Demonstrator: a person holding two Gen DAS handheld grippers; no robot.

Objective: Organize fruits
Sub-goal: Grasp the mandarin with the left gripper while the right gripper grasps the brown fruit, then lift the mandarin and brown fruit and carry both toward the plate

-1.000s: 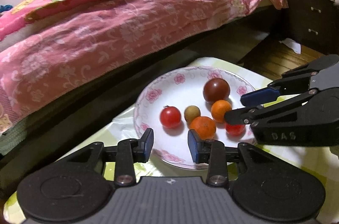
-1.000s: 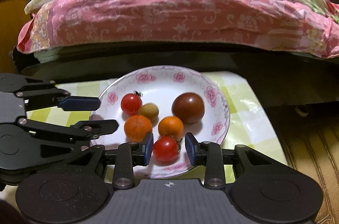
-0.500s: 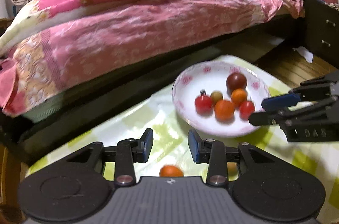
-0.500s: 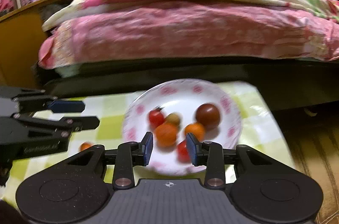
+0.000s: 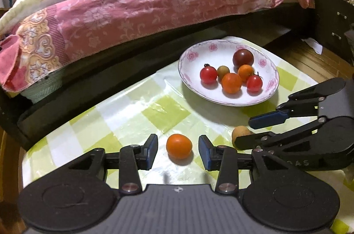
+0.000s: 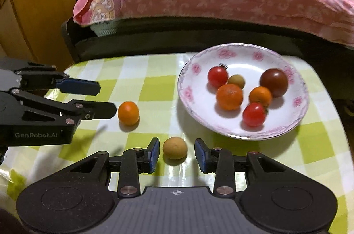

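Fingers of my left gripper (image 5: 178,153) just opening, gaps flanking orange fruit (image 5: 179,146), lower centre. My right gripper (image 6: 176,155) straddles tan fruit (image 6: 175,147) without contact, lower centre. Six fruits on floral plate (image 6: 296,121), right of frame.

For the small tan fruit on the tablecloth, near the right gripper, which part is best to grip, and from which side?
Probably across its widest middle. The tan fruit is round and lies free on the checked tablecloth, apart from the plate. The right gripper is already open with a pad on each side, so come straight along that line, angled down from the near side.
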